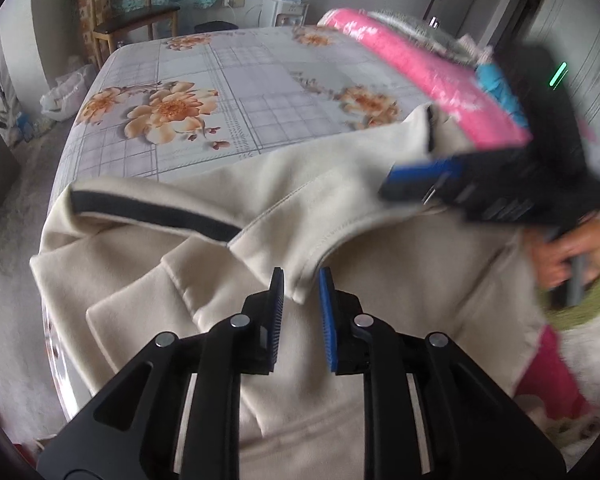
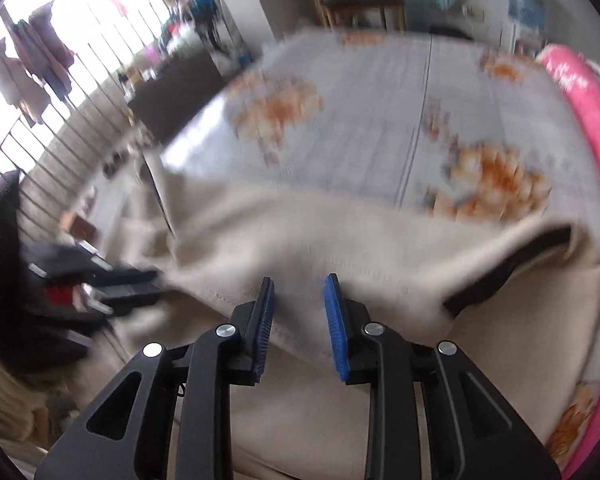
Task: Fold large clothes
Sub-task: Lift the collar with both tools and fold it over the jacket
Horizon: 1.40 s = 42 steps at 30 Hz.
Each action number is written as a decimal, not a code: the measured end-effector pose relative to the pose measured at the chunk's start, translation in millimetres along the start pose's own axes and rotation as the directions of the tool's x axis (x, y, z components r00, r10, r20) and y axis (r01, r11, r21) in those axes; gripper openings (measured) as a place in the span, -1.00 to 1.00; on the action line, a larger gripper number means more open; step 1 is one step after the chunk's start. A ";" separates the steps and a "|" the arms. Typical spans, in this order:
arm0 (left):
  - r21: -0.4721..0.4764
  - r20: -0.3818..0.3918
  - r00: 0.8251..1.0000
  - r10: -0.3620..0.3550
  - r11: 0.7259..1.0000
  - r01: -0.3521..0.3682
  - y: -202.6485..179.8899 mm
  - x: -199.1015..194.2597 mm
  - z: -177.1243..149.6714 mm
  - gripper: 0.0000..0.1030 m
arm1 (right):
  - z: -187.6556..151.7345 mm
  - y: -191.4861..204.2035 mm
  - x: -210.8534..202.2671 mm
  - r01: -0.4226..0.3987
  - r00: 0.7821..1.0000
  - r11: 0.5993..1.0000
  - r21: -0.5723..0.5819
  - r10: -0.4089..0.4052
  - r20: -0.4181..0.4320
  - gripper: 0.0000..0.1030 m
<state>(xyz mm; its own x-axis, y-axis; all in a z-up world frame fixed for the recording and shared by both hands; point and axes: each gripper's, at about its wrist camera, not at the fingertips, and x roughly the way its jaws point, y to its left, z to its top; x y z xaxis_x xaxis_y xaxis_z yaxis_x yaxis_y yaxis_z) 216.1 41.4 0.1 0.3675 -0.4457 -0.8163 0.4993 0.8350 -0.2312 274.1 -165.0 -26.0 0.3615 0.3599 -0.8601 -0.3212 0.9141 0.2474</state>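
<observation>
A large cream garment (image 1: 340, 208) with black trim strips lies crumpled on the near part of the bed. My left gripper (image 1: 302, 280) is open just above a folded edge of it, holding nothing. My right gripper (image 1: 412, 180) shows blurred at the right of the left wrist view, over the garment's far side. In the right wrist view the right gripper (image 2: 298, 284) is open over the cream garment (image 2: 320, 240), with nothing between its jaws. The left gripper (image 2: 132, 284) appears blurred at the left there.
The bed (image 1: 260, 80) has a grey checked sheet with orange flowers. A pink rolled blanket (image 1: 420, 72) lies along its right side. A wooden chair (image 1: 128, 20) and a water dispenser (image 1: 284, 4) stand behind the bed. A window with bars (image 2: 60, 80) is at the left.
</observation>
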 end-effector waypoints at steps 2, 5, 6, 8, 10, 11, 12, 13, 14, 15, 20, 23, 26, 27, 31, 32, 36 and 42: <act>-0.033 0.033 0.998 -0.057 0.998 0.058 5.6 -11.7 1.3 -0.63 | -8.0 1.0 2.8 0.013 1.000 1.000 -0.012 -0.012 0.010 -0.49; -0.084 0.076 0.993 -0.087 0.992 0.094 11.2 -14.5 17.2 -0.58 | -10.6 2.4 2.6 0.017 1.000 1.000 -0.013 -0.017 0.011 -0.49; -0.094 0.076 0.995 -0.071 0.992 0.079 10.5 -9.4 25.1 -0.58 | -11.0 2.6 3.4 0.022 1.000 1.000 -0.014 -0.022 0.006 -0.49; -0.105 0.061 0.998 -0.036 0.994 0.042 8.0 3.5 36.2 -0.58 | -8.5 6.9 -0.6 0.048 0.999 0.999 -0.024 -0.049 -0.001 -0.49; -0.106 0.013 1.000 0.026 0.994 -0.024 5.6 24.2 43.8 -0.58 | -5.4 6.8 -13.7 0.055 0.998 0.998 -0.028 -0.054 0.031 -0.49; -0.101 -0.015 0.998 0.054 0.993 -0.055 5.0 33.9 44.6 -0.58 | -4.6 5.2 -20.5 0.065 0.997 0.998 -0.026 -0.063 0.051 -0.49; -0.094 -0.041 0.996 0.077 0.992 -0.081 5.4 42.8 44.0 -0.58 | -3.2 1.9 -26.3 0.090 0.994 0.996 -0.021 -0.088 0.071 -0.47; -0.089 -0.066 0.993 0.095 0.991 -0.100 6.1 52.0 41.5 -0.58 | -1.9 -3.1 -28.6 0.115 0.990 0.993 -0.015 -0.114 0.080 -0.46; -0.085 -0.072 0.992 0.102 0.991 -0.108 6.2 55.2 39.7 -0.59 | -2.0 -9.2 -28.1 0.138 0.987 0.990 -0.008 -0.137 0.078 -0.45; -0.074 -0.060 0.992 0.112 0.990 -0.116 4.5 55.5 37.1 -0.59 | -3.9 -17.7 -23.3 0.149 0.987 0.989 -0.002 -0.148 0.062 -0.45; -0.013 -0.040 0.988 0.150 0.989 -0.151 -3.2 55.1 27.5 -0.59 | -13.3 -28.7 -9.4 0.151 0.988 0.987 -0.057 -0.149 0.035 -0.54; -0.025 -0.033 0.991 0.129 0.991 -0.130 1.4 53.1 25.1 -0.59 | -12.8 -26.6 -9.1 0.168 0.986 0.983 -0.079 -0.166 0.029 -0.54; -0.049 -0.027 0.994 0.102 0.993 -0.103 5.5 51.5 24.7 -0.59 | -11.5 -28.6 -10.9 0.163 0.987 0.985 -0.063 -0.162 0.018 -0.54; -0.059 -0.026 0.996 0.089 0.994 -0.090 6.3 49.6 24.1 -0.60 | -10.3 -26.8 -13.2 0.167 0.986 0.985 -0.049 -0.166 0.014 -0.54; -0.066 0.001 0.999 0.041 0.997 -0.041 4.9 36.0 20.2 -0.59 | -7.8 -10.9 -32.5 0.129 0.990 0.990 -0.050 -0.125 0.069 -0.36; -0.063 -0.002 0.999 0.040 0.997 -0.040 3.5 35.8 19.3 -0.59 | -8.0 -7.6 -33.2 0.115 0.991 0.992 -0.052 -0.111 0.077 -0.31; -0.067 -0.045 0.996 0.073 0.995 -0.076 0.9 49.2 14.0 -0.58 | -16.6 -3.8 -3.7 0.145 0.989 0.988 -0.060 -0.145 0.011 -0.29; -0.090 -0.009 0.997 0.083 0.992 -0.084 3.3 17.4 7.7 -0.57 | -23.8 12.3 -29.4 0.217 0.975 0.976 -0.033 -0.215 0.050 -0.16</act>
<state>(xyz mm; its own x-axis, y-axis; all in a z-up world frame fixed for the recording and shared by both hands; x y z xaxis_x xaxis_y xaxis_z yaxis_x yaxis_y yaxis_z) 230.1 33.9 -10.8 0.4010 -0.3720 -0.8372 0.3941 0.8950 -0.2089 238.7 -168.7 -8.3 0.4658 0.1638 -0.8696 -0.2642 0.9636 0.0400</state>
